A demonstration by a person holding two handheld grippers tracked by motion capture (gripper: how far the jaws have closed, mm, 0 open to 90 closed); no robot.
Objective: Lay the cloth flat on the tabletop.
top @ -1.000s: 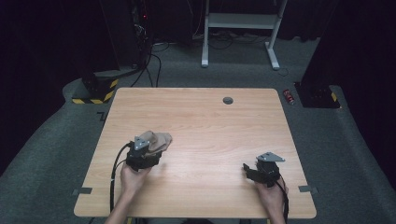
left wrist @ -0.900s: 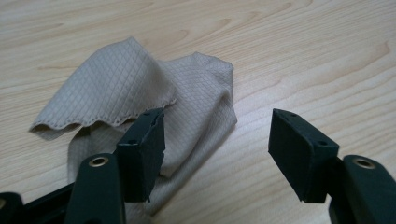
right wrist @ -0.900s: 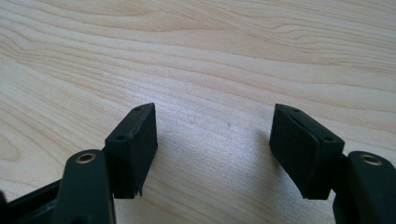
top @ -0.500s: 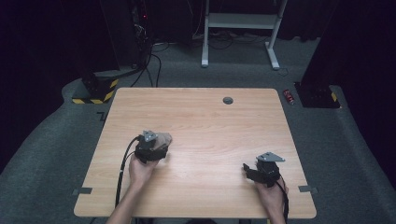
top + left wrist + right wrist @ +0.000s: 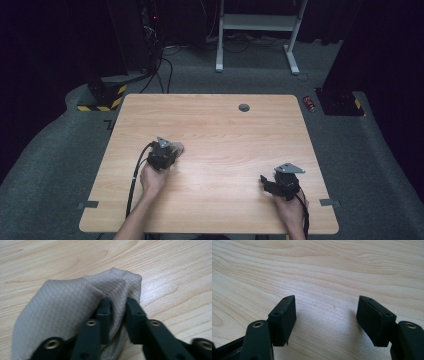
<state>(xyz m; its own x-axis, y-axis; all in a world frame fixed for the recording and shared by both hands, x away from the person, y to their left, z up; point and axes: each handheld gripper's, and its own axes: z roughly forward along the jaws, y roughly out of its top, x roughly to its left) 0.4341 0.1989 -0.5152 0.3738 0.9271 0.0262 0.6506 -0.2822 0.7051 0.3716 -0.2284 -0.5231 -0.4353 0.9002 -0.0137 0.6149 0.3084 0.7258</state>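
- Beige cloth (image 5: 65, 307) lies bunched on the desk (image 5: 220, 125), left of centre, w/ a raised fold gathered at its near edge.
- Left tongs (image 5: 117, 308) have just been closing; that fold is now pinched between the pads – prob. so the fabric can be lifted or spread w/o slipping.
- Cloth: soft, quilted diamond weave, rumpled into a rounded heap.
- Right tongs (image 5: 327, 320) are kept spread wide, nothing between, parked low over bare desk near the front right – apparently on standby.
- Desk: pale wood-grain laminate, smooth, slightly glossy.
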